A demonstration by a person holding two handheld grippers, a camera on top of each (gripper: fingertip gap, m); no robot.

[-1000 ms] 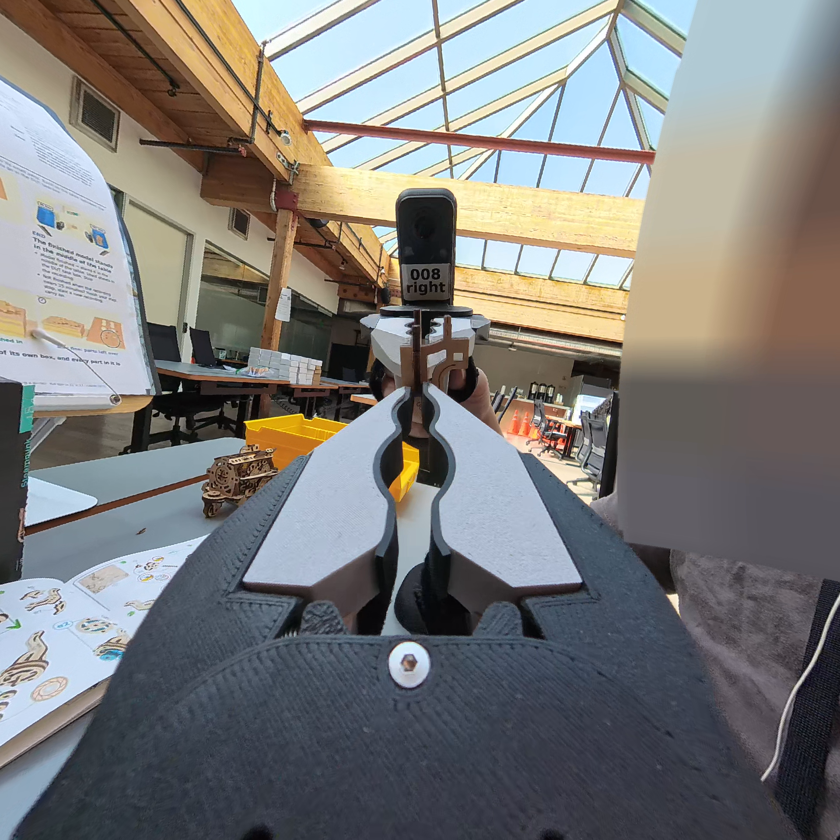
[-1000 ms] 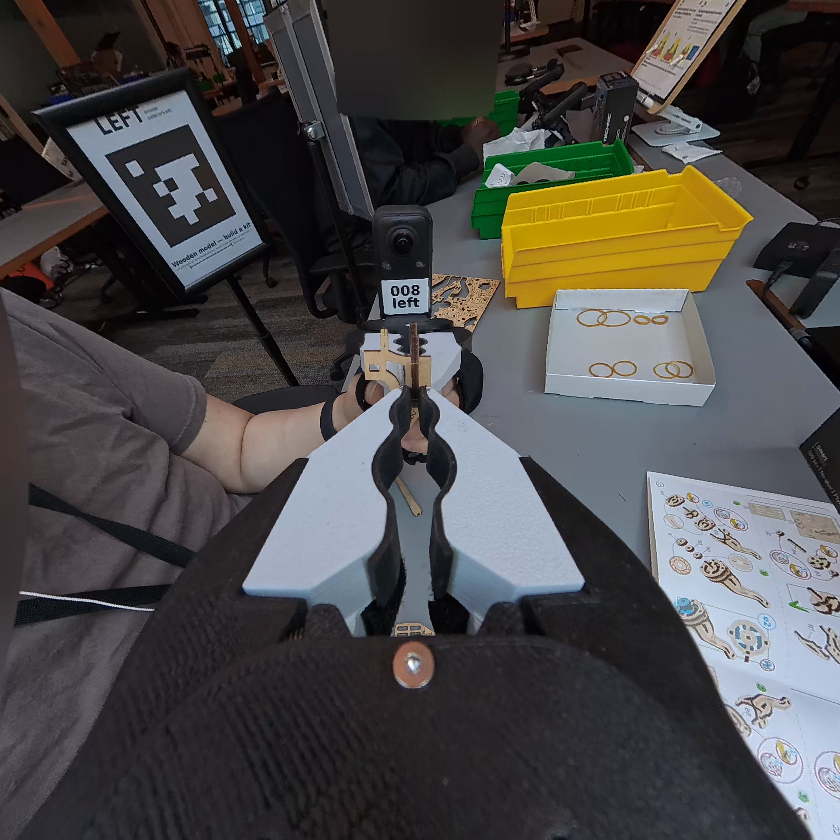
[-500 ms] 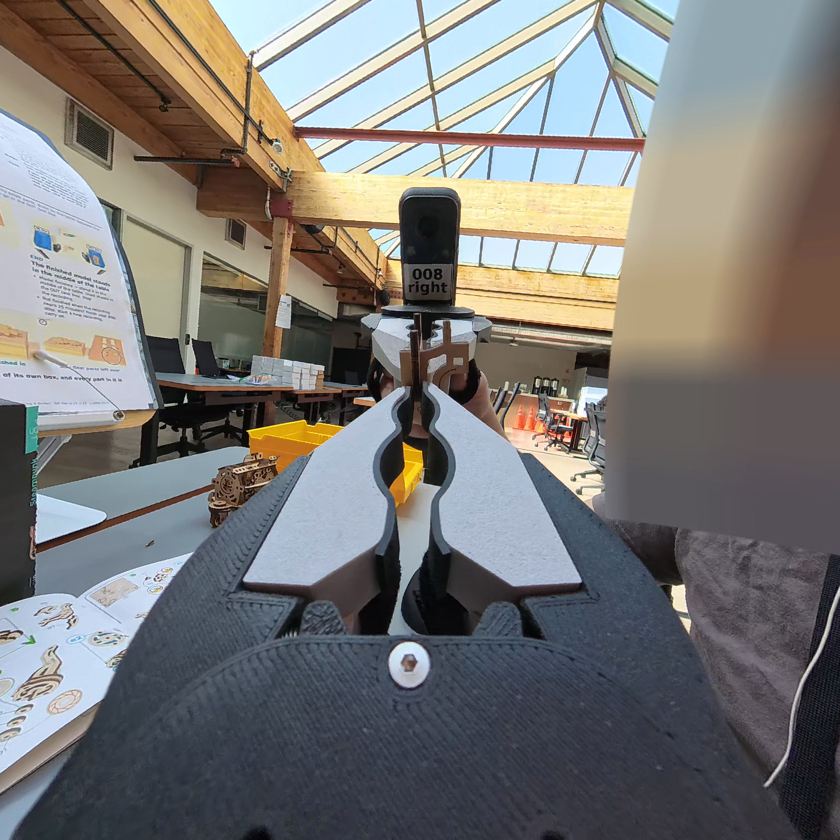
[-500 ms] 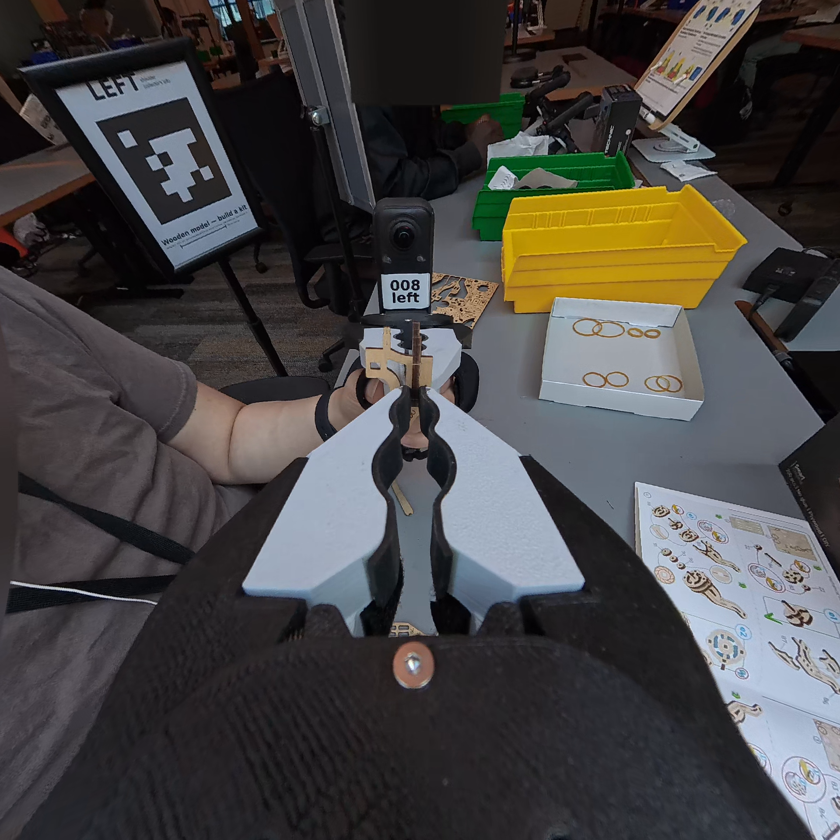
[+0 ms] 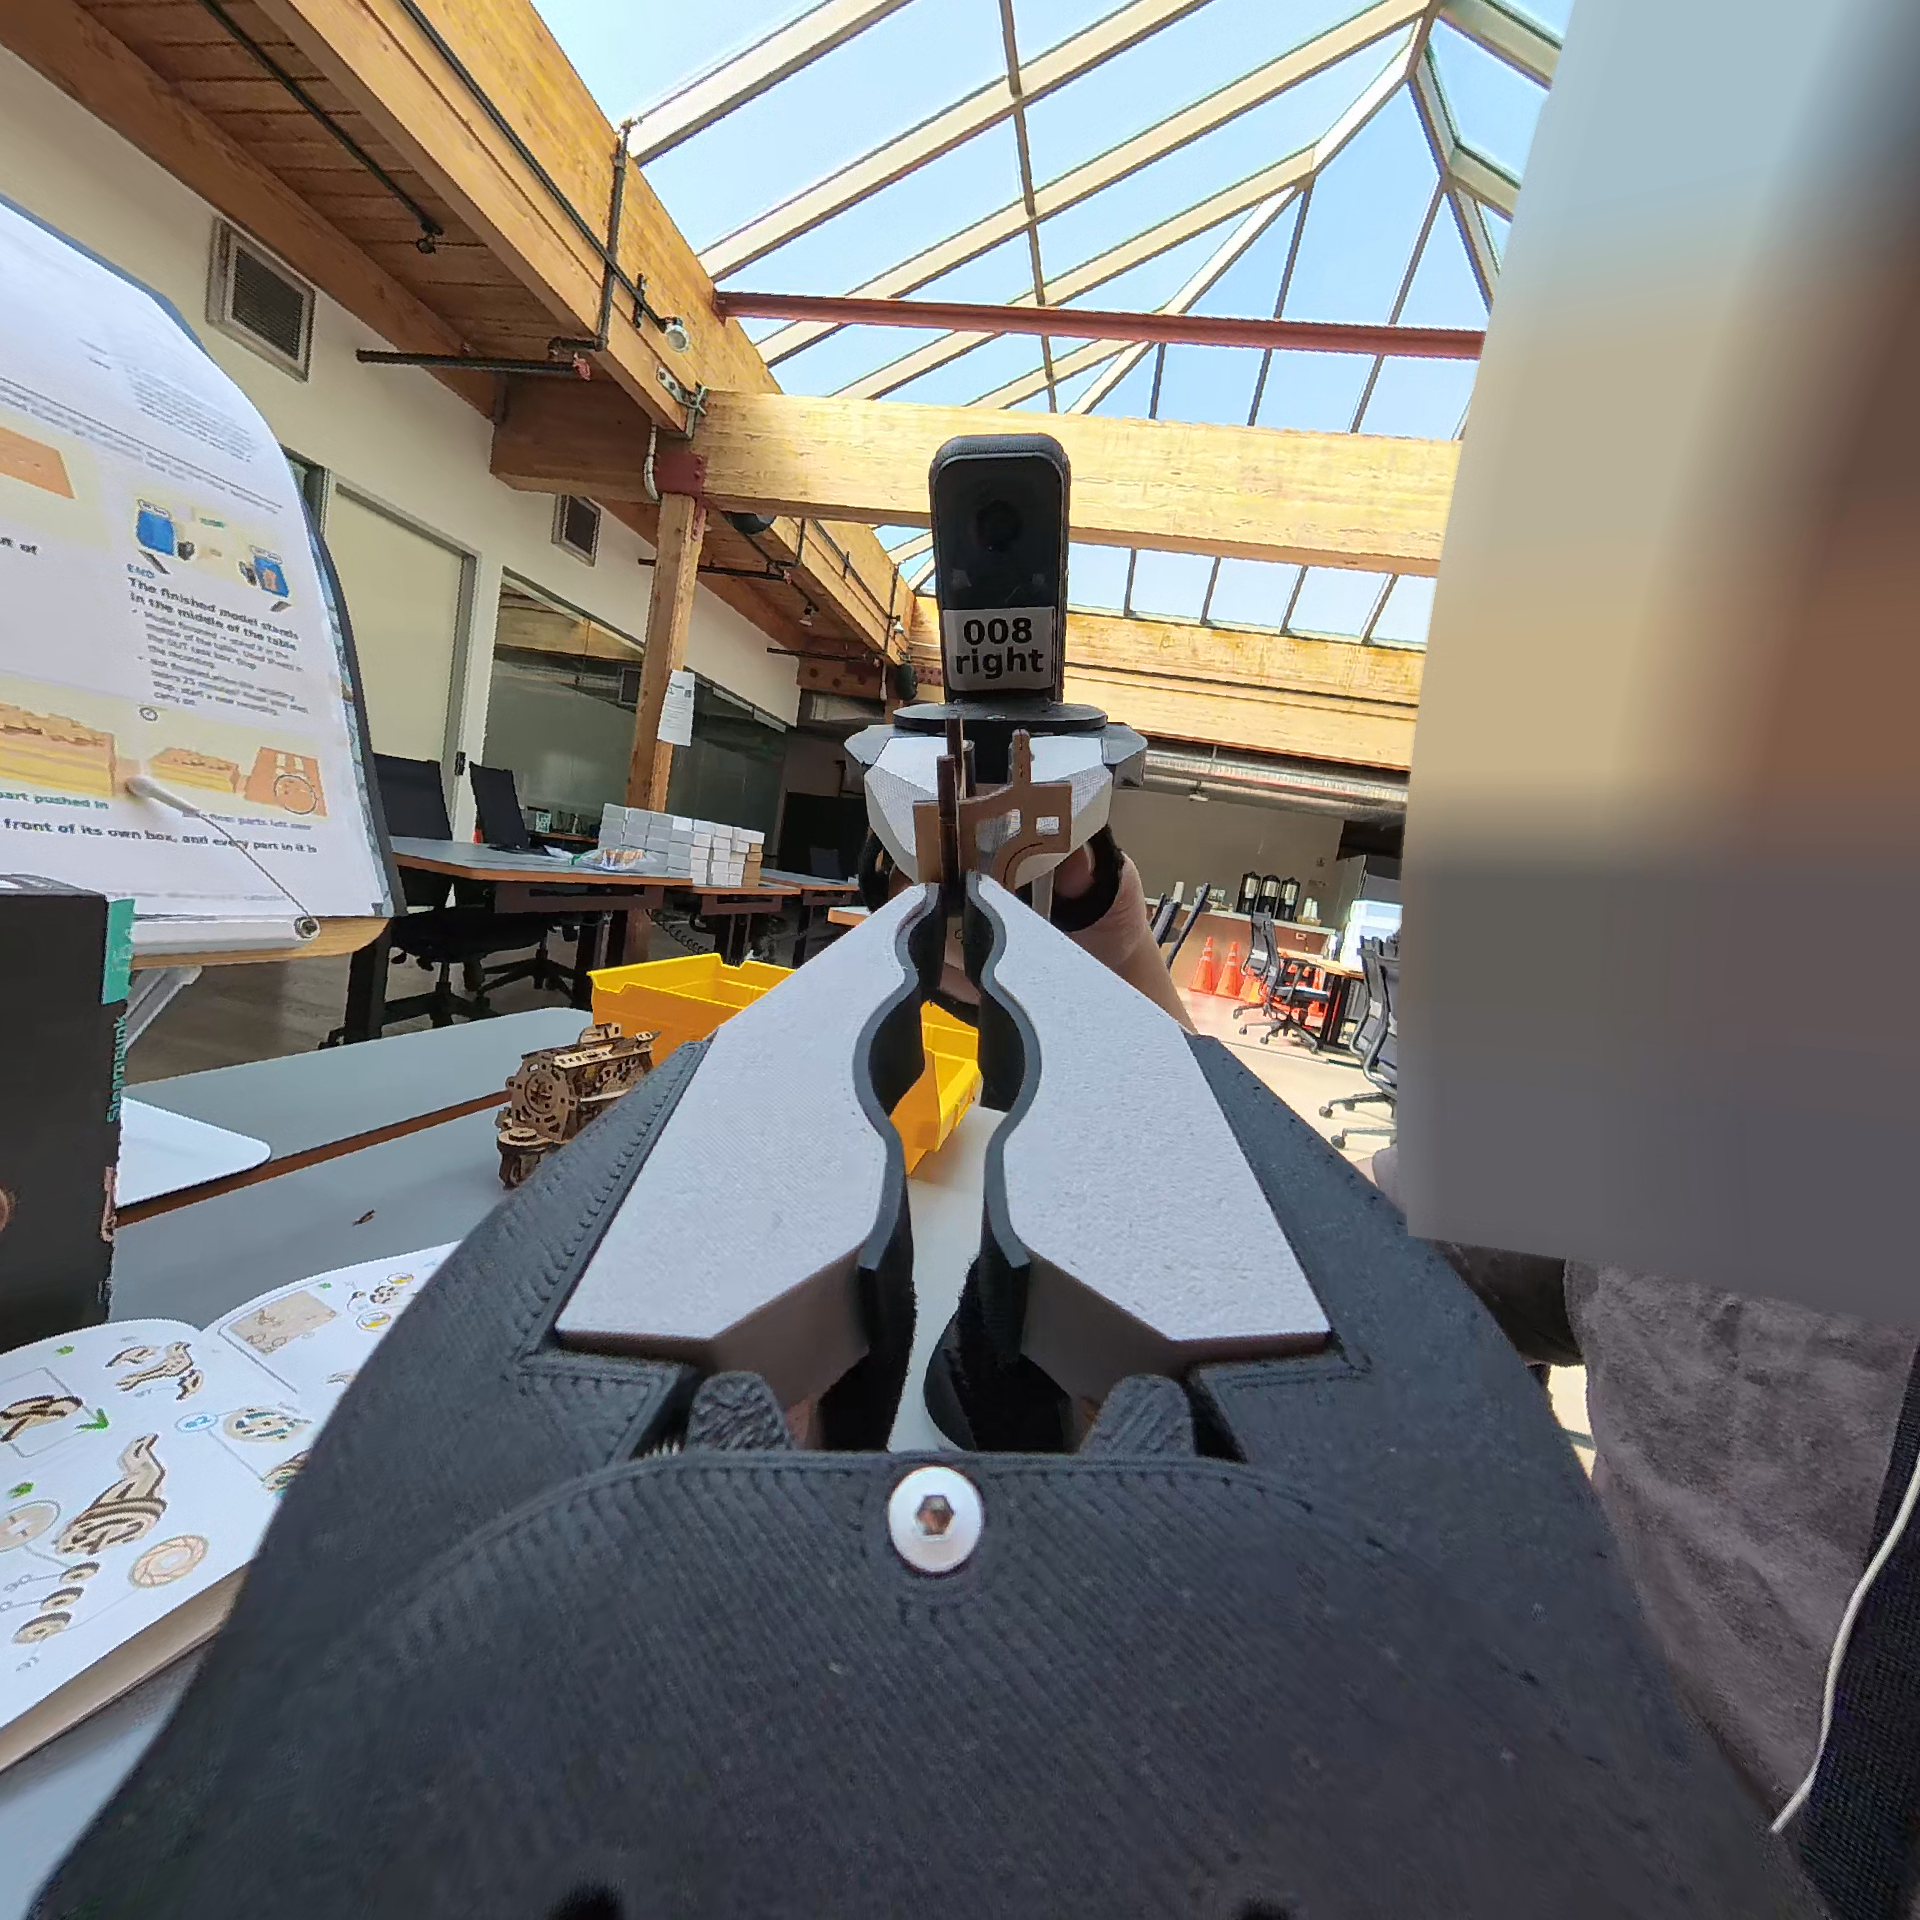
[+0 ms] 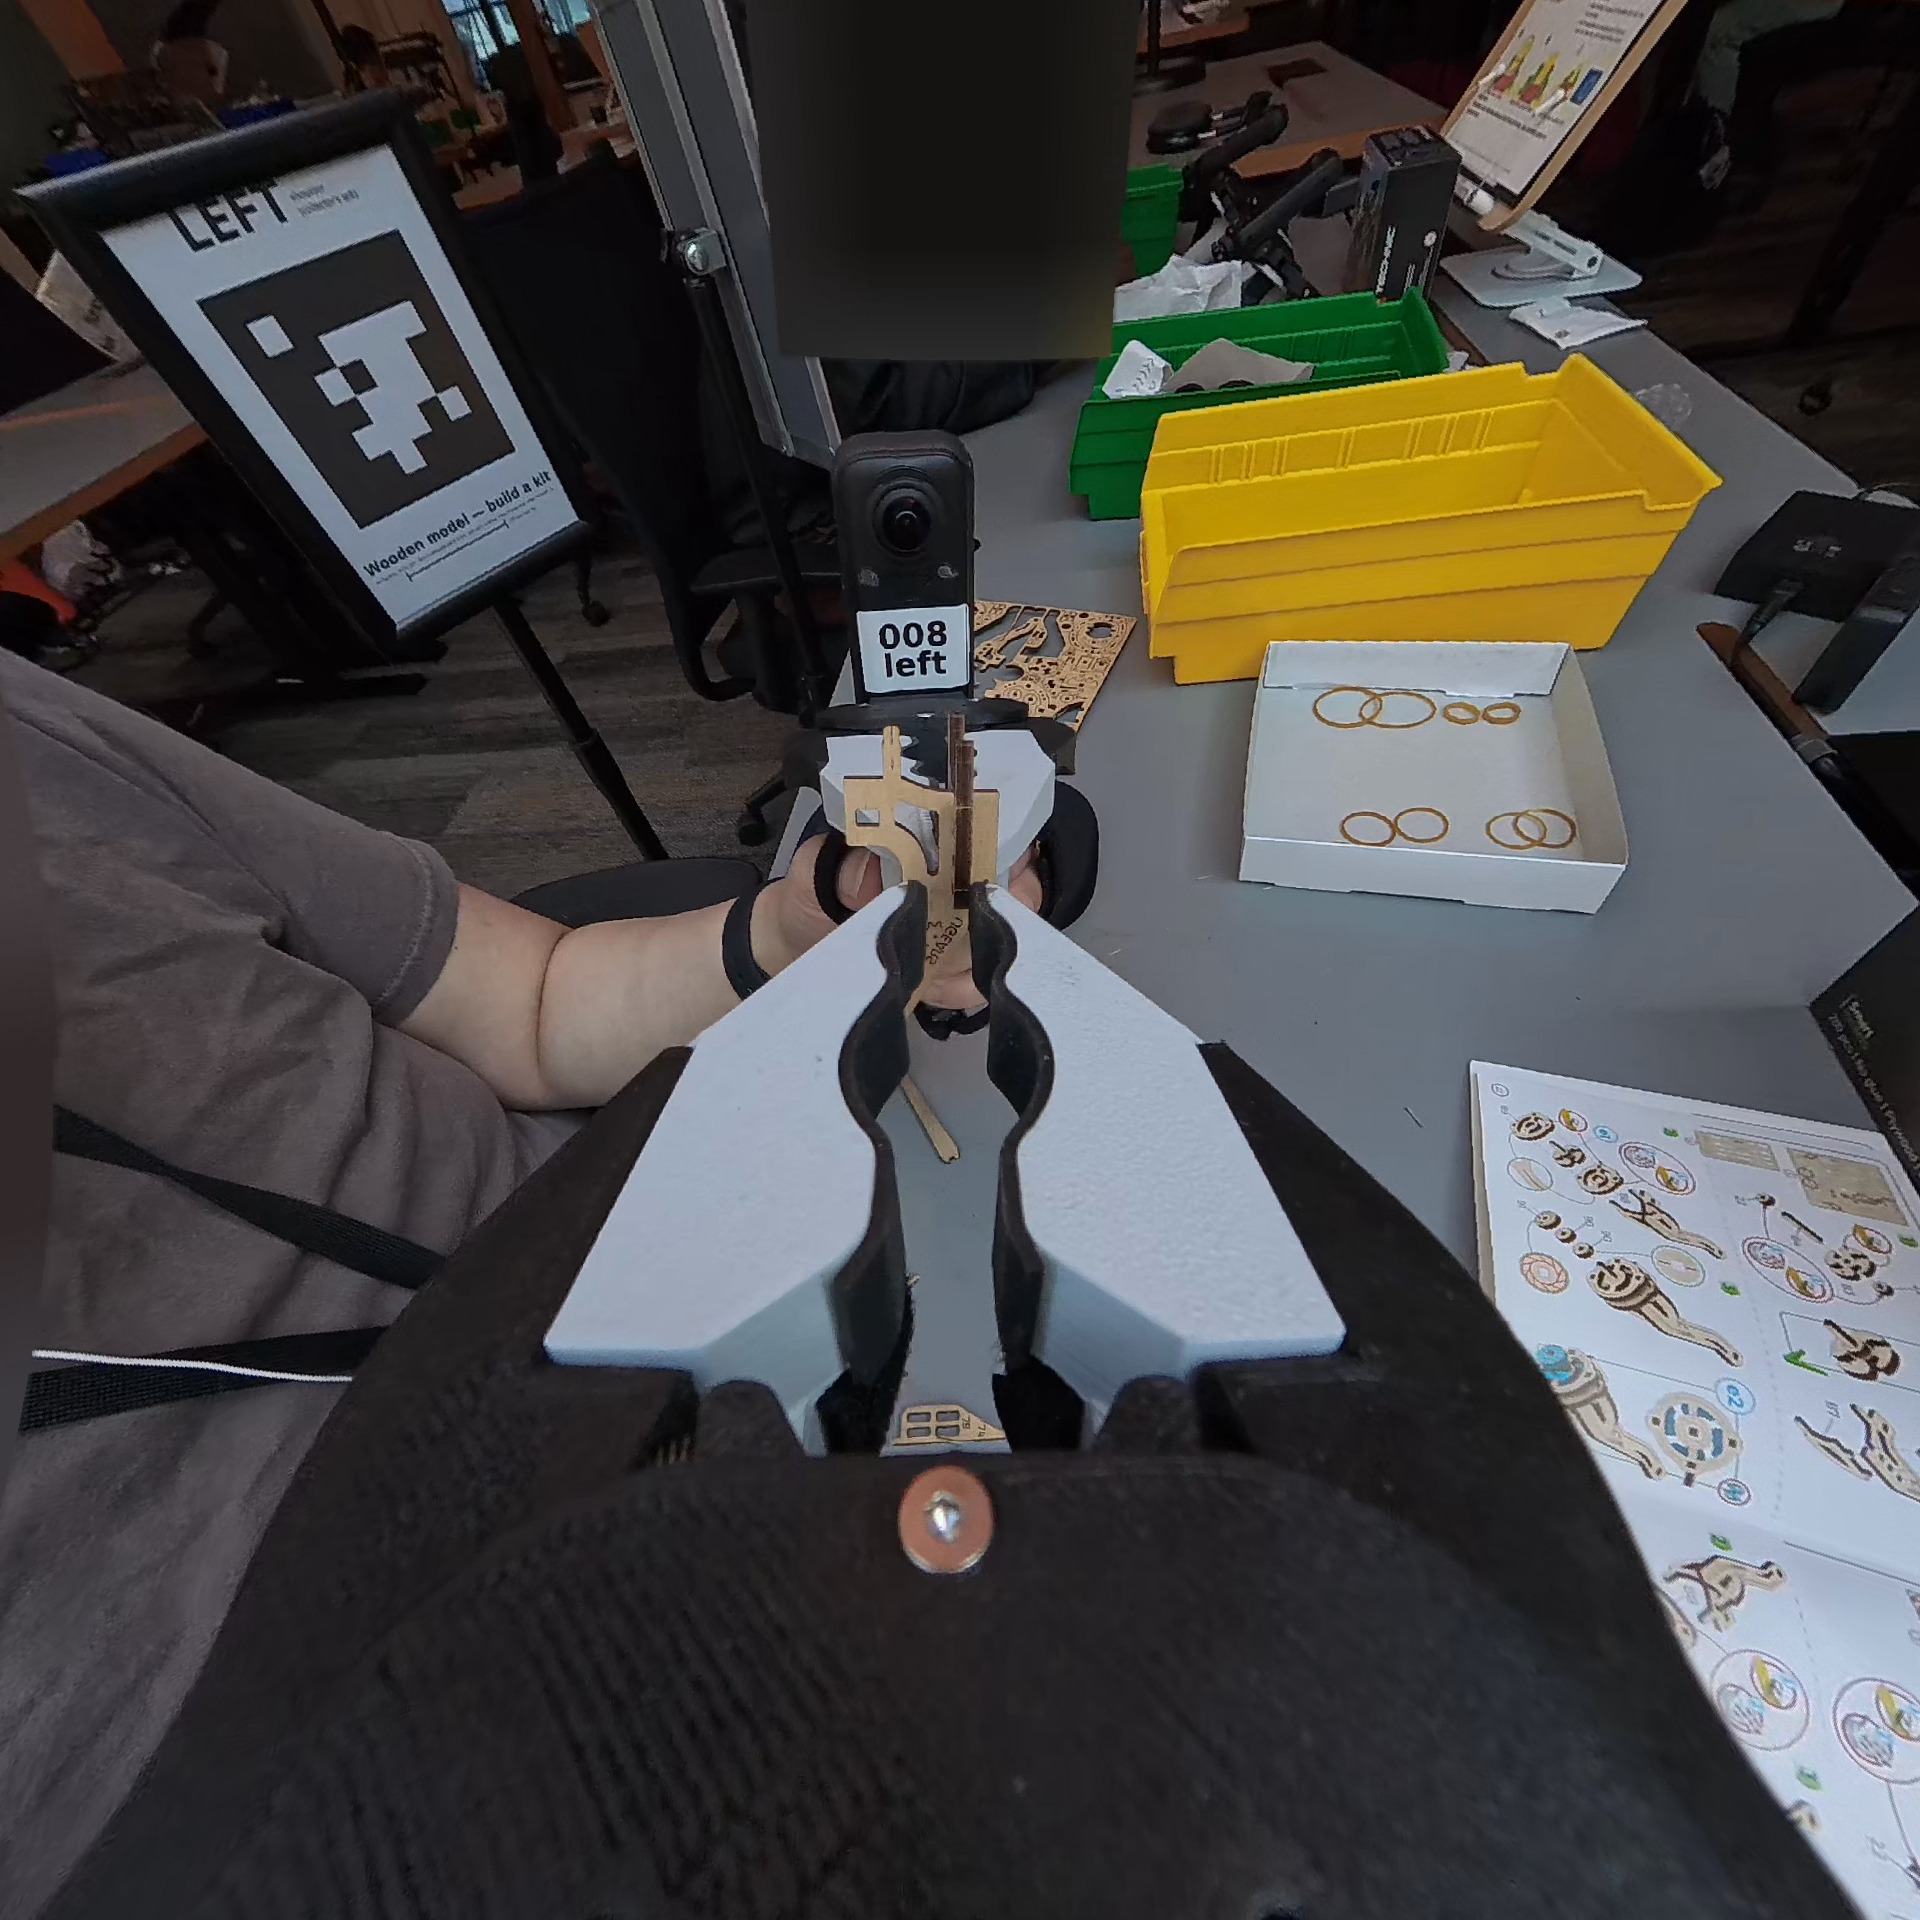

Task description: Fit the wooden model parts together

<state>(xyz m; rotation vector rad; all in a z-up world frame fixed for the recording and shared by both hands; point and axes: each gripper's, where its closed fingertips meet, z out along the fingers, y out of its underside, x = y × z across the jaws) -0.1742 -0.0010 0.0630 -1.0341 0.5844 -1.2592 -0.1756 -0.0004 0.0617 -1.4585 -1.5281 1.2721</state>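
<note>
Two wooden model parts are being held tip to tip in the air above the counter (image 6: 1299,987), so the joining step is under way. The left gripper (image 5: 948,896) is being kept closed on a thin dark strip (image 5: 948,821) seen edge-on. The right gripper (image 6: 948,906) is being kept closed on a flat pale piece (image 6: 902,831) with cut-out holes and prongs. The strip is being pressed across the flat piece (how deep it sits in a slot cannot be told). Next, a straight, gentle push is likely being called for, since both parts look thin and easy to snap.
</note>
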